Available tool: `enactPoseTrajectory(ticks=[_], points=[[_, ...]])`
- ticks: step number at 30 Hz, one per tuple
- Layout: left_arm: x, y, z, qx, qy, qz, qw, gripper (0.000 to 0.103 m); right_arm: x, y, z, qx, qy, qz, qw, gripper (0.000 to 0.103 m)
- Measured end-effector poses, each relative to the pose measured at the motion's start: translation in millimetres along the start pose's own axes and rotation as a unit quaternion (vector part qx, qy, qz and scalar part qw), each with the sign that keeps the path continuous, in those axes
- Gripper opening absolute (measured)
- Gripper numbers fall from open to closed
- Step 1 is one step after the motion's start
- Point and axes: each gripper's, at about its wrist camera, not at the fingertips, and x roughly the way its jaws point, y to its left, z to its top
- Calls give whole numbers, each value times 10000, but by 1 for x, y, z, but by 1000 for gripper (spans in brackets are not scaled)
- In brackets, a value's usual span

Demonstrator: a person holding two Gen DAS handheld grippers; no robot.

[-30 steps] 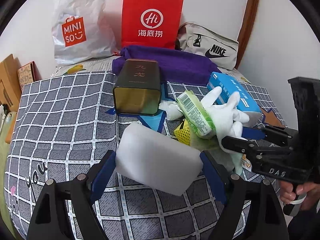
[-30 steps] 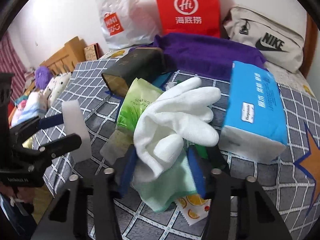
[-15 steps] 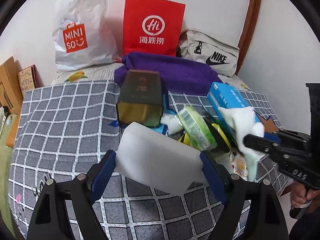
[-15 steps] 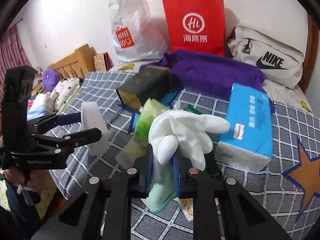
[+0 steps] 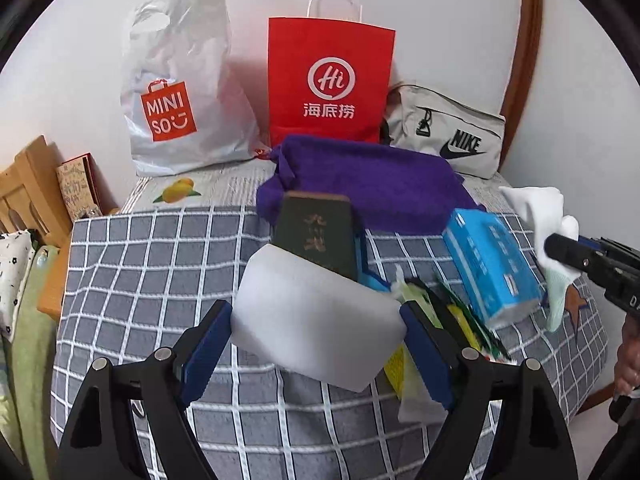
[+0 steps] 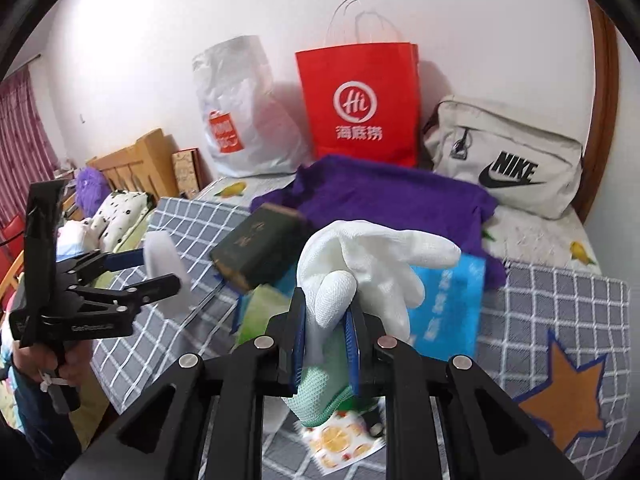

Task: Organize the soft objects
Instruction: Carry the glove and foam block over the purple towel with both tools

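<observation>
Holding a white foam block [image 5: 318,334] clamped between the blue pads of the left gripper [image 5: 316,344], at six o'clock in the left wrist view, clear of the checked bedspread [image 5: 152,264]. Pinching a white glove [image 6: 360,276] with a green cuff in the right gripper [image 6: 326,344], jaws nearly together on the fabric, at six o'clock in the right wrist view, the glove fingers flopping toward two o'clock. Judging the task as only begun: two soft things picked up, neither set down anywhere yet. Remaining on the bed near centre: a blue tissue pack [image 5: 494,266] at three o'clock, a green wipes packet [image 6: 262,312] partly under the glove, a dark green tin [image 5: 318,236] just behind the foam, and a purple towel [image 5: 368,182] at twelve o'clock. Standing against the wall at twelve o'clock: a red paper bag [image 5: 330,84], a white plastic bag [image 5: 184,92] at eleven o'clock, and a grey pouch [image 5: 448,136] at one o'clock, any of them possibly the destination, though not telling which. Hiding much of the small clutter behind the foam and right pad: yellow and green scraps, not identifiable. Blurring across the right wrist view, softening the print on the tissue pack. Cutting off the person's hands at the frame edges.
</observation>
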Motion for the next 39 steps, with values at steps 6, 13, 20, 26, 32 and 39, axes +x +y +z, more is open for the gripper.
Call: enactPoseTrajectory(ticks=[6, 13, 20, 26, 32, 39], points=[[17, 0, 31, 13, -5, 54, 10000, 84, 18, -26, 28, 3, -7, -298, 9996, 18], [48, -4, 76, 158, 5, 153, 9998, 84, 44, -60, 62, 46, -33, -490, 9988, 18], [85, -10, 121, 363, 56, 310, 9988, 84, 84, -92, 91, 161, 51, -646, 9978, 18], [126, -14, 151, 386, 225, 265, 9986, 84, 127, -113, 110, 223, 223, -689, 9971, 18], [163, -19, 166, 445, 393, 227, 9980, 84, 171, -129, 123, 194, 540, -744, 9956, 18], [194, -14, 176, 372, 569, 275, 9973, 84, 209, -150, 116, 324, 980, -789, 9915, 21]])
